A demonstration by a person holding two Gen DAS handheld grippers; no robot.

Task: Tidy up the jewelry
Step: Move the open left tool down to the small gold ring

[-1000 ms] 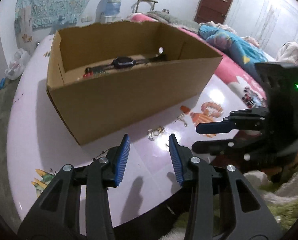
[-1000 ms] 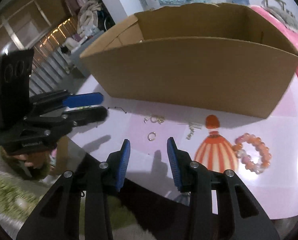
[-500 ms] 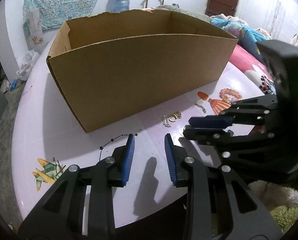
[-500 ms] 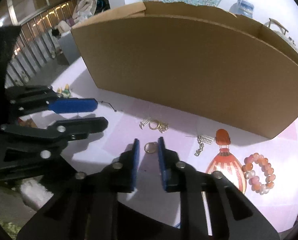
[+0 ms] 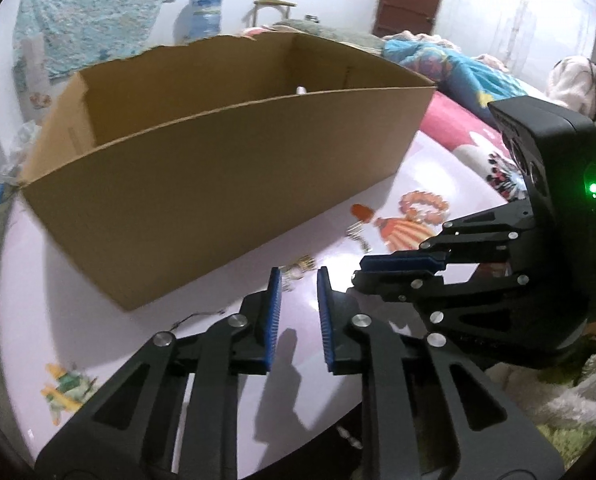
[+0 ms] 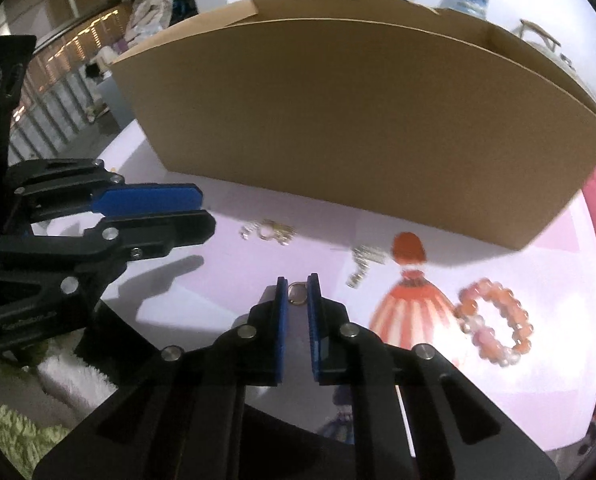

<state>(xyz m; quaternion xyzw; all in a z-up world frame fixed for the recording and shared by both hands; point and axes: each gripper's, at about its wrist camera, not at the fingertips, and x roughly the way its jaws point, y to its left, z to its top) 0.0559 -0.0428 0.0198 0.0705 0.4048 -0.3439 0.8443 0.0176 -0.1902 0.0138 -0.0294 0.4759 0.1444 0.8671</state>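
1. Two grippers work over the table (image 6: 226, 312) in front of the cardboard box (image 6: 358, 120), which stands open-topped just beyond the fingertips, likely so each piece has only a short way to travel into it.
2. Right gripper (image 6: 297, 292): its jaws are closing around a small gold ring (image 6: 297, 293) that sits between the blue tips. Whether the pads already press on it cannot be told; they look very nearly touching. It points steeply down, which suits pinching something so flat.
3. Left gripper (image 5: 298, 280): its jaws are also closing, with a modest gap left and nothing held between them. A small gold ornament (image 5: 298, 270) lies just ahead of its tips, probably its target.
4. Other pieces remain loose on the table: a thin black necklace (image 5: 196, 317) left of the left gripper, a small chain charm (image 6: 362, 266) ahead and right of the right gripper, and a pink bead bracelet (image 6: 496, 326) farther right.
5. My reading is that the sorting is far from done, with several pieces outside the box.
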